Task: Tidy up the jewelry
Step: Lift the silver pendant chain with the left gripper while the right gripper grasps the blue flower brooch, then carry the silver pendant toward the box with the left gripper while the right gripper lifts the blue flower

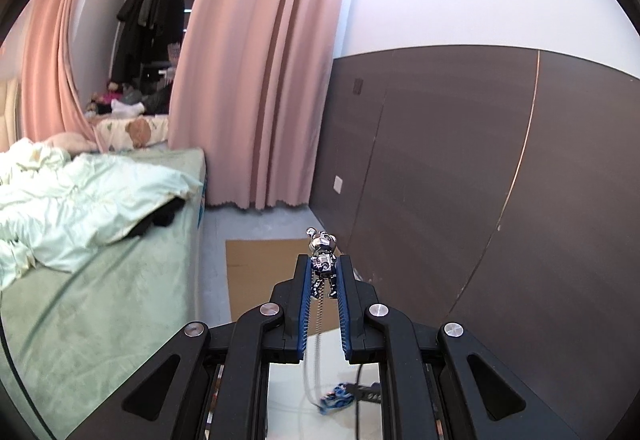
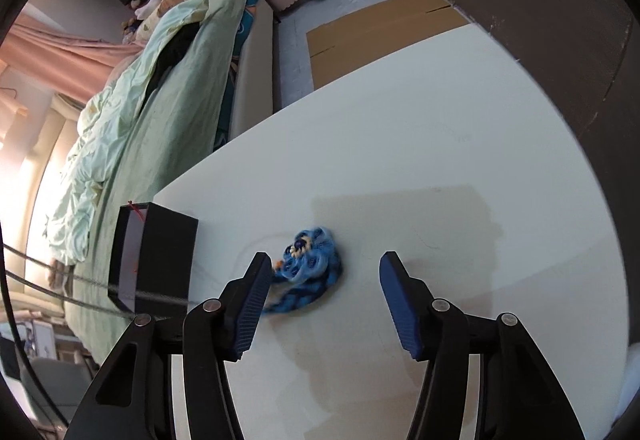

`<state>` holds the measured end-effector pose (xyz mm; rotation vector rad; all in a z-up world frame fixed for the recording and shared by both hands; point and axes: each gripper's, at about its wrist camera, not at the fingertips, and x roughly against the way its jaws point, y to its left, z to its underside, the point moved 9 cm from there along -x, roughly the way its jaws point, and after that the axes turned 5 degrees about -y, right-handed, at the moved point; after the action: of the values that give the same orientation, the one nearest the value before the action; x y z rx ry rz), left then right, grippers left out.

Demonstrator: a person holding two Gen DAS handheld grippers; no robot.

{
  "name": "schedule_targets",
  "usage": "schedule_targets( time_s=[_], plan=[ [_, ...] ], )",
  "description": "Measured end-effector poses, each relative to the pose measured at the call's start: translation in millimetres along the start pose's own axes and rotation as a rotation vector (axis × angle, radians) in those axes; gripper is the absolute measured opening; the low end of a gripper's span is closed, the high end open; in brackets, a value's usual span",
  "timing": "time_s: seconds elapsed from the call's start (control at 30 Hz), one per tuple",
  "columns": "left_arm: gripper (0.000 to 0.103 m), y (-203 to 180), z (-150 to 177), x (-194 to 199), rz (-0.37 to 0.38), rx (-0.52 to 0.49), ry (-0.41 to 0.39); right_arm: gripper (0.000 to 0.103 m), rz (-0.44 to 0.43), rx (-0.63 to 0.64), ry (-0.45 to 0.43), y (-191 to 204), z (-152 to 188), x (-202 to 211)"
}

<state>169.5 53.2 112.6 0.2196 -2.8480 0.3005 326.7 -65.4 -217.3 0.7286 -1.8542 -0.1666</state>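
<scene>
My left gripper point(image 1: 324, 260) is shut on a silver bear-shaped pendant point(image 1: 322, 250), held up in the air. Its thin chain point(image 1: 319, 324) hangs down between the fingers toward the white table point(image 1: 288, 396). A blue braided cord piece with small beads point(image 2: 310, 260) lies on the white table point(image 2: 420, 144); the left wrist view shows the same blue piece point(image 1: 338, 398) far below. My right gripper point(image 2: 324, 258) hovers over it, open, with the blue piece between the fingers, close to the left one. Neither pad presses on it.
A black open box point(image 2: 156, 260) stands at the table's left edge. Beyond the table are a bed with pale green bedding point(image 2: 160, 100), flat cardboard point(image 2: 380, 24) on the floor, pink curtains point(image 1: 256, 80) and a dark wall panel point(image 1: 460, 160).
</scene>
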Motion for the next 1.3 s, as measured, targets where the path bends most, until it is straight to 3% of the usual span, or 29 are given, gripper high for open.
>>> schedule_targets(
  time_s=[0.23, 0.37, 0.43, 0.47, 0.5, 0.73, 1.03, 1.3],
  plan=[
    [0.013, 8, -18, 10, -0.036, -0.023, -0.026, 0.058, 0.007, 0.077, 0.039, 21, 11, -14],
    [0.013, 16, -22, 14, -0.055, -0.019, -0.036, 0.058, 0.05, 0.152, 0.018, 31, 13, -17],
    [0.013, 21, -22, 16, -0.063, -0.015, -0.038, 0.044, 0.081, 0.19, 0.003, 32, 13, -18],
    [0.013, 21, -22, 16, -0.068, -0.014, -0.038, 0.028, 0.079, 0.188, 0.014, 30, 14, -19],
    [0.013, 22, -21, 16, -0.074, -0.014, -0.038, 0.027, 0.068, 0.173, 0.011, 29, 14, -16],
    [0.013, 35, -29, 21, -0.105, -0.016, -0.047, 0.026, -0.001, 0.098, -0.019, 26, 7, 5],
    [0.013, 47, -57, 33, -0.136, -0.034, -0.101, 0.026, -0.066, 0.09, -0.081, 47, -2, 31],
    [0.013, 59, -41, 14, -0.147, -0.025, -0.07, 0.026, -0.105, 0.069, -0.128, 53, -4, 53]
  ],
)
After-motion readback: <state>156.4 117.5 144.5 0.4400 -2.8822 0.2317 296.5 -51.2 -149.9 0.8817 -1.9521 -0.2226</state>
